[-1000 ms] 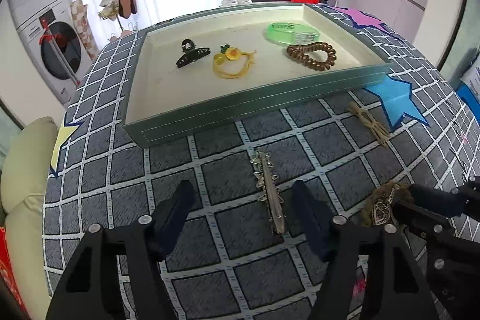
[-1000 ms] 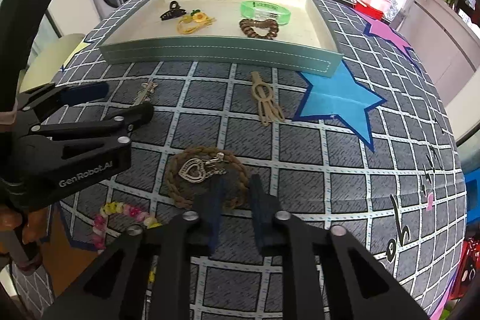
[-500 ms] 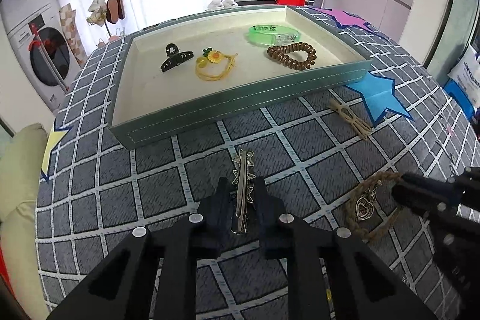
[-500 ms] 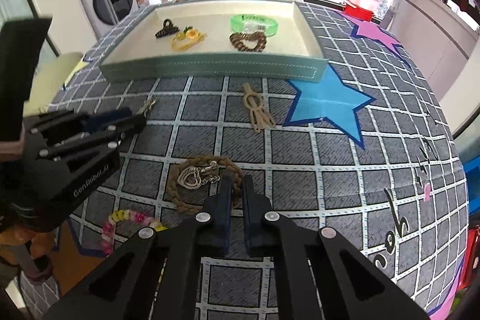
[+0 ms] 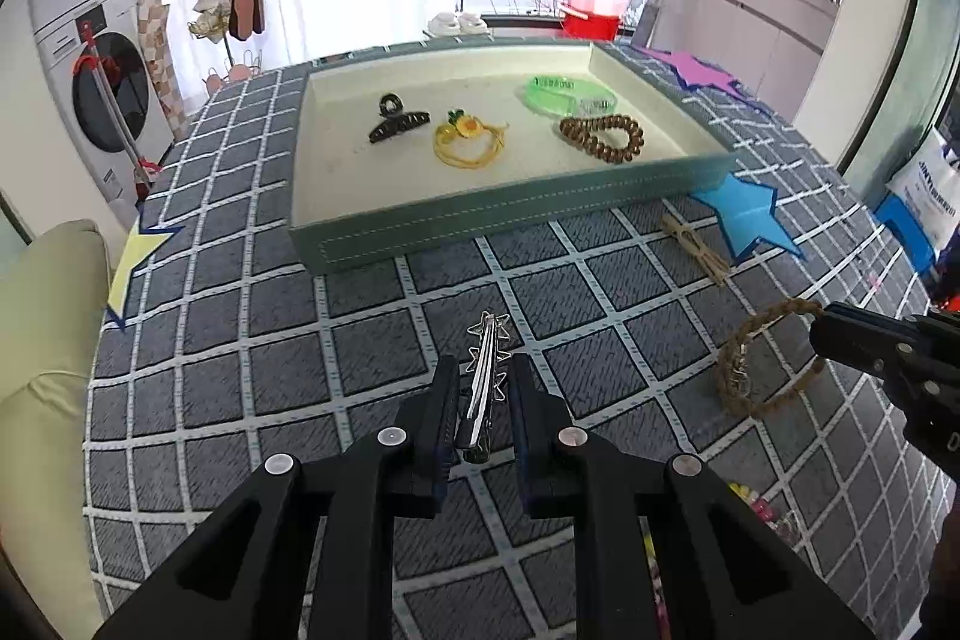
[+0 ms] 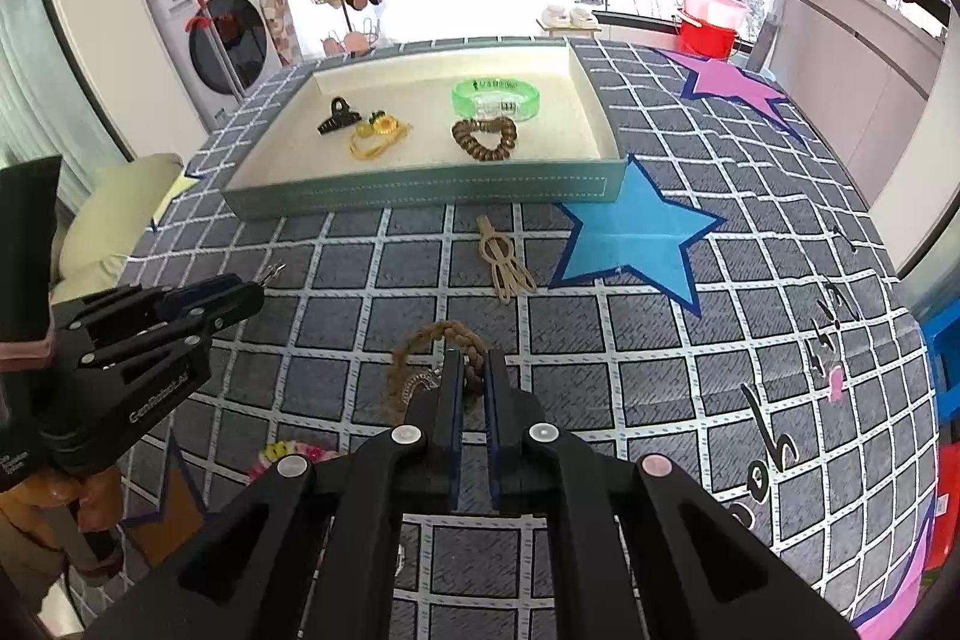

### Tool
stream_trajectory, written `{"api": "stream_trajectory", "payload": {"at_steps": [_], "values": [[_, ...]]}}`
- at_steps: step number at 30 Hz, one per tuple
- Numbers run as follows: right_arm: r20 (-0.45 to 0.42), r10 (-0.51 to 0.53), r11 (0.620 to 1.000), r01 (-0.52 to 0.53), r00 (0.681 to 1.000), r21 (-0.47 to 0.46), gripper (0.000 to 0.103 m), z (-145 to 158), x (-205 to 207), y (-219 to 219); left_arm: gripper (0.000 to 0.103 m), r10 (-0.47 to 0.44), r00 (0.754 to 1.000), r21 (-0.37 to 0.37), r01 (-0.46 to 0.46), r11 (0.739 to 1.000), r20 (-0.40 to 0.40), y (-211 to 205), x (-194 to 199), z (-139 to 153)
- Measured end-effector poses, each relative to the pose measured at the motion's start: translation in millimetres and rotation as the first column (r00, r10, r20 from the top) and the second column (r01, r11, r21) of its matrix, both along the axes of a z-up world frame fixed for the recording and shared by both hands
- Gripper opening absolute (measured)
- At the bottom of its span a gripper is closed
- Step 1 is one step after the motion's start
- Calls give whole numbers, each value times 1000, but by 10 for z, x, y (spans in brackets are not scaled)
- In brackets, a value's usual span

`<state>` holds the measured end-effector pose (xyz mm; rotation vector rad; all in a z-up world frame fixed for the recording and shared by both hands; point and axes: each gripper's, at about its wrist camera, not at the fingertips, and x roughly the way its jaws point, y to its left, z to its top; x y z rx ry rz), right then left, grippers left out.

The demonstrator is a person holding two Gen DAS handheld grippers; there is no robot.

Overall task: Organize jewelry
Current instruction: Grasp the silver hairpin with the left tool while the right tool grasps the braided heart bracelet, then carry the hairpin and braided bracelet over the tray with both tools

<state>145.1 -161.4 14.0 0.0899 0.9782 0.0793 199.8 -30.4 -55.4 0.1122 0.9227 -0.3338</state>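
Gray checked cloth covers my table, and the green tray sits at the far side. My left gripper is nearly shut on the silver star clip, lifted a bit above the cloth. My right gripper is pinched tight on the braided rope bracelet, near the table's front. The clip is thin, shiny and long, held by its tail end, so I think it could twist and slip out. The bracelet is floppy with a dangling charm; it could snag on the tray wall.
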Motion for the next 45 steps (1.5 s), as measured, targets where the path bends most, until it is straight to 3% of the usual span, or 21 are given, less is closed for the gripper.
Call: {"api": "stream_trajectory", "payload": {"at_steps": [12,26,34,45], "values": [[52,0,999,-3,999,47,7,249,-4,-43,31,11,998,-36,-9,999,69,176,-103,312],[121,-19,997,10,993,72,7,610,397,-226,31,13,994,-41,-9,999,110,134,146,495],[111,-19,995,8,994,95,7,601,712,-267,31,5,991,-34,-1,999,132,58,332,558],[78,-28,999,26,997,26,7,455,1226,-362,31,9,991,18,-11,1000,130,-43,756,445]]}}
